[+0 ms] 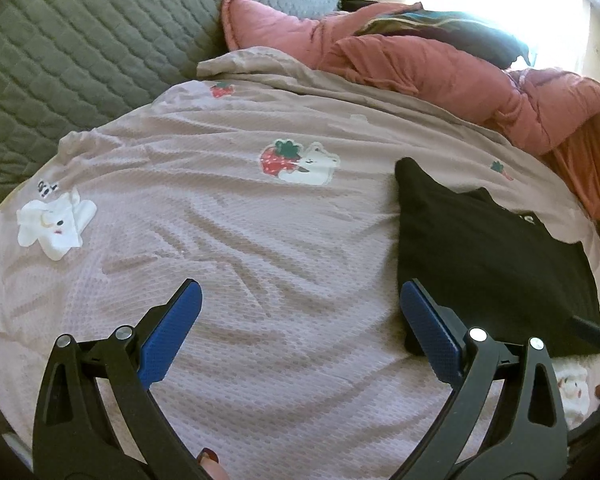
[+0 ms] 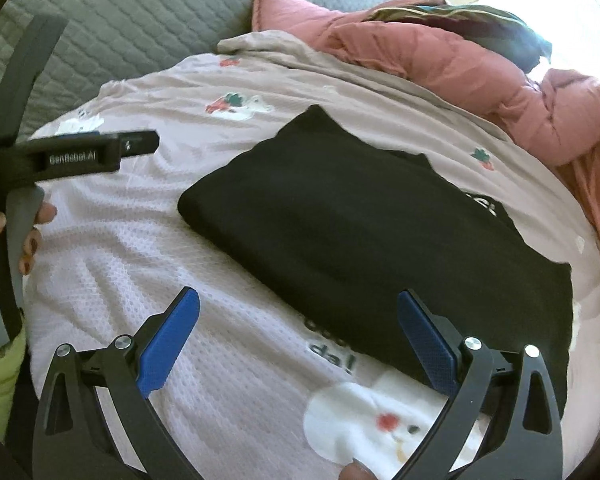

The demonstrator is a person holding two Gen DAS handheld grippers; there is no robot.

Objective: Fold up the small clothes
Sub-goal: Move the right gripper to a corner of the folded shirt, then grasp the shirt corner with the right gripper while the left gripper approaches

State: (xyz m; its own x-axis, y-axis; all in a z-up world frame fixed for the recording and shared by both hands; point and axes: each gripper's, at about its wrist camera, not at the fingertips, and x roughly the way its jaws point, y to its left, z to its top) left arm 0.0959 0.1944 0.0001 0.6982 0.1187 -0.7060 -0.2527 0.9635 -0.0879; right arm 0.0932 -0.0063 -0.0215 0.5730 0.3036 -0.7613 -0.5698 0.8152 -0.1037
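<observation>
Black garment: right end cut off by frame edge in left wrist view; white print near its far edge too small to read. Bedsheet lettering partly covered by garment, only "da!" legible. Window area overexposed, detail lost. Left gripper motion-blurred in right wrist view.

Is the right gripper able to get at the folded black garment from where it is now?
Probably yes: the right gripper is open just above the black garment, whose near edge lies bare on the bedsheet.
</observation>
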